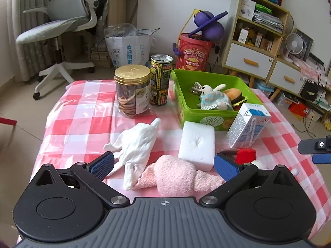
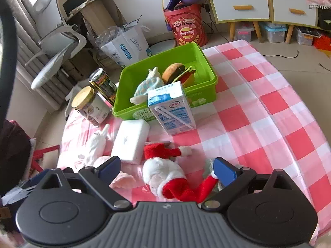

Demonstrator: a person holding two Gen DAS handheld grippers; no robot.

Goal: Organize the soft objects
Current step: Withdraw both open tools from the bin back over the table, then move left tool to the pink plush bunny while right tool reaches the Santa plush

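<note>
A rolled pink towel (image 1: 175, 177) lies between the wide-apart fingers of my left gripper (image 1: 164, 166), which is open and not pressing on it. A white cloth glove (image 1: 134, 146) sits just left of the towel, and a white sponge block (image 1: 196, 144) lies behind it. My right gripper (image 2: 167, 170) stands open over a red and white Santa plush (image 2: 165, 171) that rests on the checked cloth. The green bin (image 1: 206, 115) behind holds a white rabbit doll (image 1: 215, 99) and a burger plush (image 1: 233, 95). The right gripper's fingertip (image 1: 314, 146) shows at the left wrist view's right edge.
A milk carton (image 2: 171, 109) stands in front of the green bin (image 2: 165, 66). A gold-lidded jar (image 1: 132, 91) and a dark can (image 1: 161, 78) stand at the table's back left. An office chair, bags, a red snack tub and shelves surround the table.
</note>
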